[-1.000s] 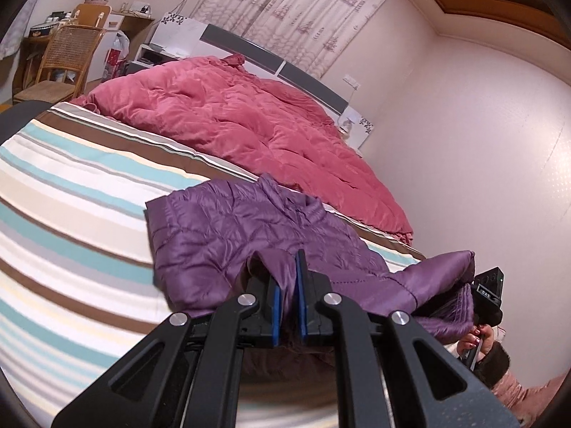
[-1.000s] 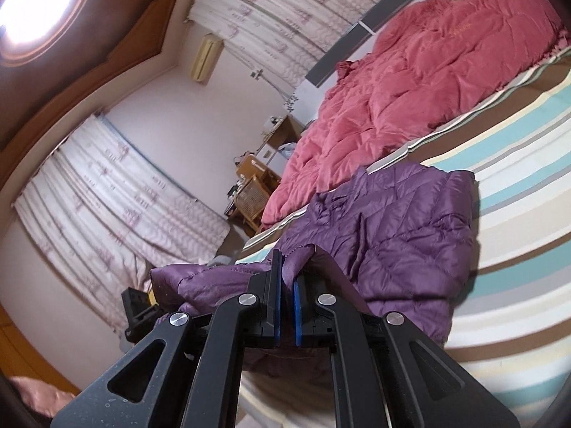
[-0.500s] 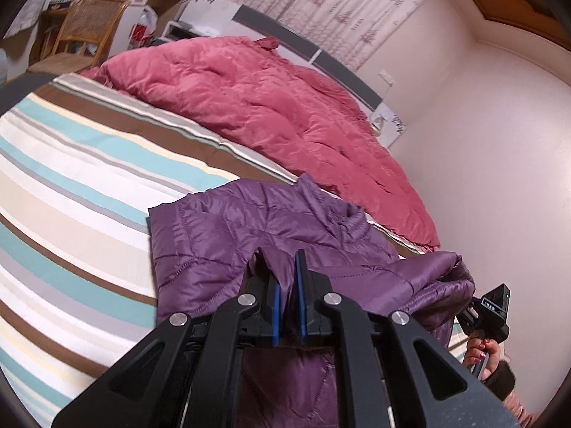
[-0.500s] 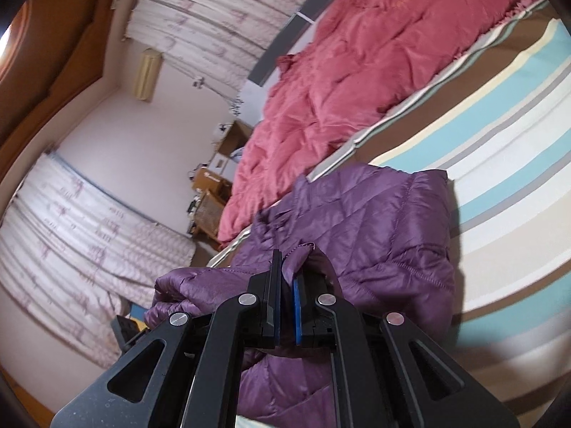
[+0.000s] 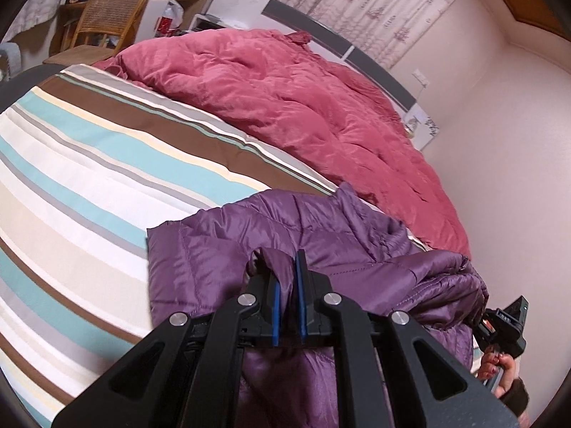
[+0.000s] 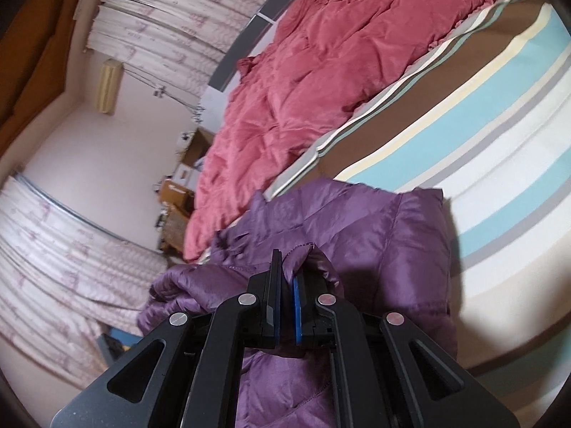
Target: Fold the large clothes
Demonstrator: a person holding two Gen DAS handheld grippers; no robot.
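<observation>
First fold of the jacket (image 5: 221, 249) under way on the bed (image 5: 71, 178).
Our left gripper (image 5: 287, 285) and right gripper (image 6: 285, 285) each pinch its fabric; flattening remains.

One purple jacket (image 5: 321, 242), one pink quilt (image 5: 285, 100), one striped sheet (image 5: 89, 164), one wicker chair (image 5: 107, 10), two grippers.

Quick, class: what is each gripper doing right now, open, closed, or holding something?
Left gripper: closed, pinching a fold of the purple jacket.
Right gripper: closed, pinching another fold of the same jacket.
</observation>
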